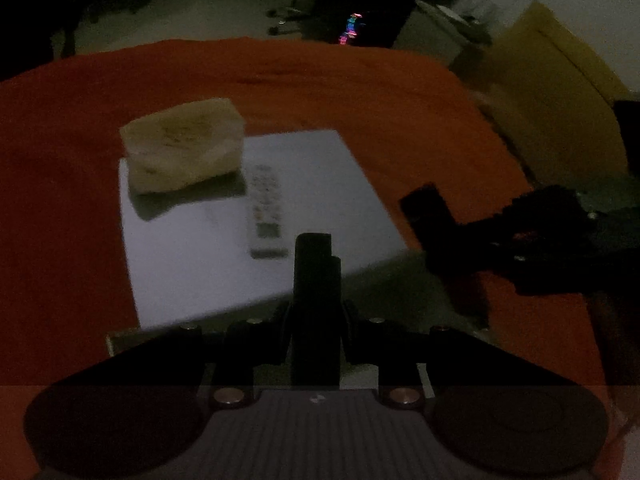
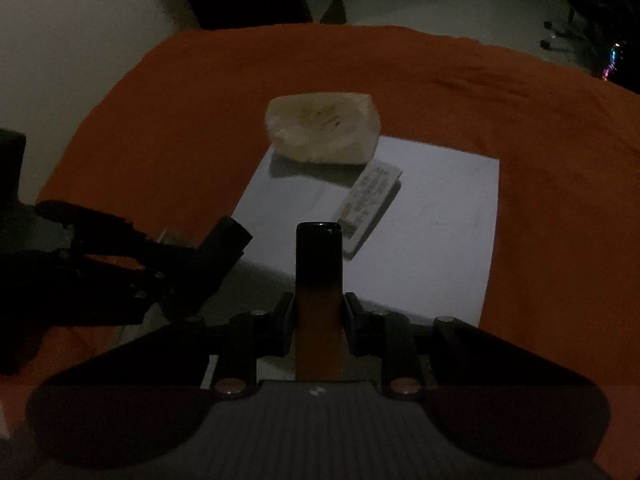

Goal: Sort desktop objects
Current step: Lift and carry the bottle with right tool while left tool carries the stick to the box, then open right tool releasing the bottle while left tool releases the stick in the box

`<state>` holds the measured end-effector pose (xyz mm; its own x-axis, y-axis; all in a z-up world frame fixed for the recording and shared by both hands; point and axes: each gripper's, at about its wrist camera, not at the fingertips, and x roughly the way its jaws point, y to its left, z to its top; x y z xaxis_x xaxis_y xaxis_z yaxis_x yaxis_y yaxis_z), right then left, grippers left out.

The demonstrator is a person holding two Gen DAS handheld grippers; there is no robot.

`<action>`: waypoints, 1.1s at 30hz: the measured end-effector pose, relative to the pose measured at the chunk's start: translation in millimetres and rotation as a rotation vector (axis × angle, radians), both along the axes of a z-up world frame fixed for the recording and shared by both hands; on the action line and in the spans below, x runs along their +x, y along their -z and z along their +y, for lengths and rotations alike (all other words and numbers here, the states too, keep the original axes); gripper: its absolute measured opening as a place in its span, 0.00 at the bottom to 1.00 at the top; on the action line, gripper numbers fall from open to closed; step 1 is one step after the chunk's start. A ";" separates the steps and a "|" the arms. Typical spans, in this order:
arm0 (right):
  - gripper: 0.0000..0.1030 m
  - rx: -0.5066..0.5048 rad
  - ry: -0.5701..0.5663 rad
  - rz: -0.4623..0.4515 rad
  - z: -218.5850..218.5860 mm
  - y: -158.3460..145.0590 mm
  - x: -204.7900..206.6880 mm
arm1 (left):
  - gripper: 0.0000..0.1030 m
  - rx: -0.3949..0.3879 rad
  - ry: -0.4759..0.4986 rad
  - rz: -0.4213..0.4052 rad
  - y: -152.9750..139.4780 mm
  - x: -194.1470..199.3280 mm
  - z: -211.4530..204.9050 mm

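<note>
The scene is dim. A pale, soft tissue pack point(image 1: 184, 146) sits on the far corner of a white board point(image 1: 224, 264) that lies on an orange tablecloth point(image 1: 60, 208). A white remote control point(image 1: 266, 210) lies beside the pack on the board. My left gripper point(image 1: 314, 242) is shut and empty, hovering above the board's near edge just short of the remote. My right gripper point(image 2: 319, 230) is shut and empty, its tip over the remote's point(image 2: 370, 200) near end. The pack point(image 2: 326, 130) and board point(image 2: 440, 216) also show in the right wrist view. Each gripper shows in the other's view, the right point(image 1: 424, 200) and the left point(image 2: 228, 236).
The orange cloth point(image 2: 180, 120) covers the whole table. A yellow box-like object point(image 1: 556, 92) stands off the table's right side. Dark chairs and a device with coloured lights point(image 1: 352, 28) stand on the floor beyond the far edge.
</note>
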<state>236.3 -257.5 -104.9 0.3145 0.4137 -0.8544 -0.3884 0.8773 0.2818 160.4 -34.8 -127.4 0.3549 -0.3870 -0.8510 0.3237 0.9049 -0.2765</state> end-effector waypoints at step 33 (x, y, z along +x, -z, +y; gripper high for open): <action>0.27 -0.202 -0.135 0.208 50.1 162.4 -81.7 | 0.21 0.203 0.078 0.221 132.8 -56.6 -29.2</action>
